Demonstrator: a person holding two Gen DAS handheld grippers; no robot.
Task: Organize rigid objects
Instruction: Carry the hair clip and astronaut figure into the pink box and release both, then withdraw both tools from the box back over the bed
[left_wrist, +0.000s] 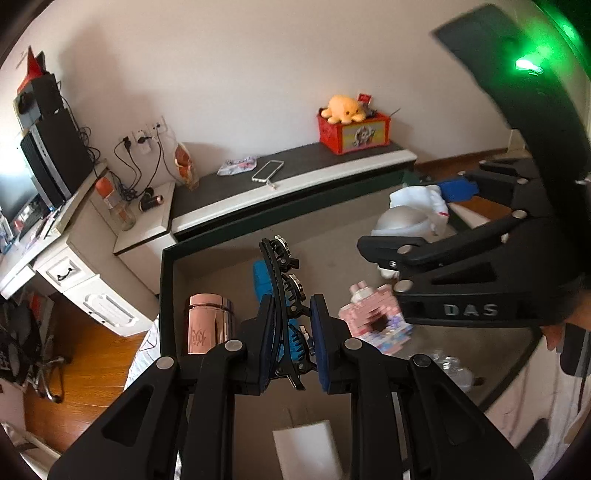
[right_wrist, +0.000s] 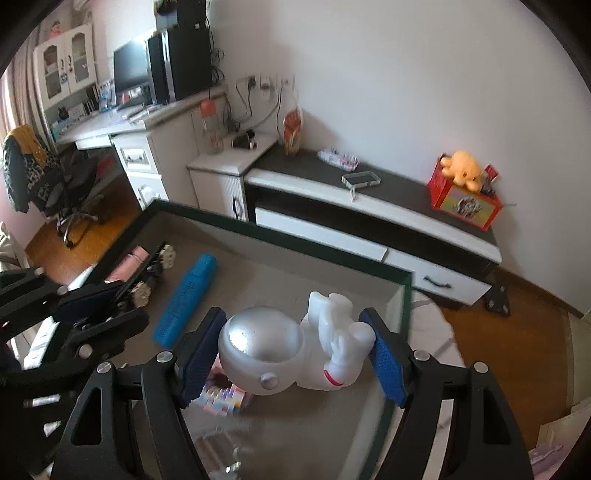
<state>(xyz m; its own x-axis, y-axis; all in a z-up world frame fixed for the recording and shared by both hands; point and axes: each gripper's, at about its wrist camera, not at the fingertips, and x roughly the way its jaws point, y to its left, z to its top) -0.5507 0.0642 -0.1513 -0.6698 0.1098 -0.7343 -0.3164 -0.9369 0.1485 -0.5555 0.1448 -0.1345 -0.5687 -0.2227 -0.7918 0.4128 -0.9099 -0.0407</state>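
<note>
The left gripper (left_wrist: 291, 339) is clamped on a long black plastic hair claw with small silver ornaments (left_wrist: 282, 280), which stands up between the blue pads, above the grey table with a dark green rim (left_wrist: 168, 280). On the table, left of the claw, stands a shiny rose-gold metal can (left_wrist: 208, 323); behind the claw lies a blue ribbed cylinder (right_wrist: 186, 299). The right gripper (right_wrist: 293, 350) holds a white astronaut figurine with a silver helmet (right_wrist: 291, 350) between its wide-set pads, on the right part of the table near its far rim. Below the figurine lies a pink block-built toy (left_wrist: 373, 321). Far behind, an orange plush octopus (left_wrist: 343, 109) sits in a red box (left_wrist: 354, 136) on a low cabinet.
</note>
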